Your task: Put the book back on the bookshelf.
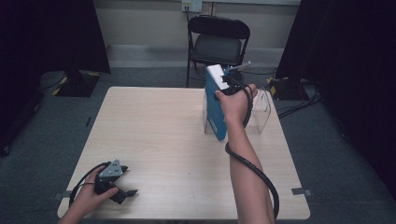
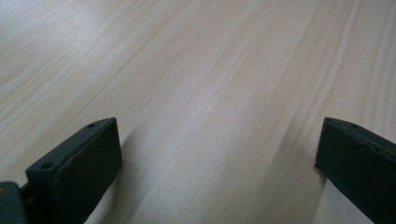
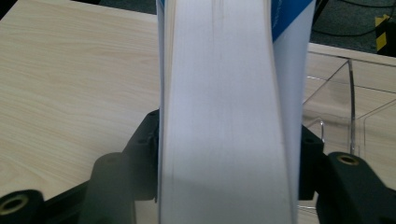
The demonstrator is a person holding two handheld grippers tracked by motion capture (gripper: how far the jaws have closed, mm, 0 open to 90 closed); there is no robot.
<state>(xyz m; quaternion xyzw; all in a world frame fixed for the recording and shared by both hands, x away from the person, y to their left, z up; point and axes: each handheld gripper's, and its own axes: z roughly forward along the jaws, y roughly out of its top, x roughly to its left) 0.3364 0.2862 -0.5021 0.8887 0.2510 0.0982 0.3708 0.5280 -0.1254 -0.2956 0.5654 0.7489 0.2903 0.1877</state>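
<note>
Upright on the far right part of the wooden table [image 1: 154, 135], a thick blue-covered book [image 1: 215, 105] is held by the right gripper [image 1: 232, 86], its long axis standing nearly vertical and its white page block turned toward the gripper's camera. In the right gripper view the book's page edge [image 3: 224, 112] is seen rising straight up between the 2 black jaws, 1 on each cover, so the book lies directly ahead of that gripper and is bracketed by it. Whether the pads press on the covers or stand just off them cannot be told from the pictures; no gap is seen on either side.

Just behind and beside the book a clear plastic holder [image 1: 261, 109] is seen, its transparent walls [image 3: 350, 107] showing to the right of the page block in the right gripper view. The book's lower end is judged to be at or in the holder's near compartment, though the exact seating is hidden by the person's hand.

Well apart, at the near left corner of the table, the left gripper [image 1: 122, 190] is rested low on the wood, its jaws spread wide with nothing between them but bare tabletop [image 2: 210, 116]. The right hand is plainly the nearer to the book, and any coming move is judged to turn on keeping that vertical axis in line with the holder's slot.
</note>
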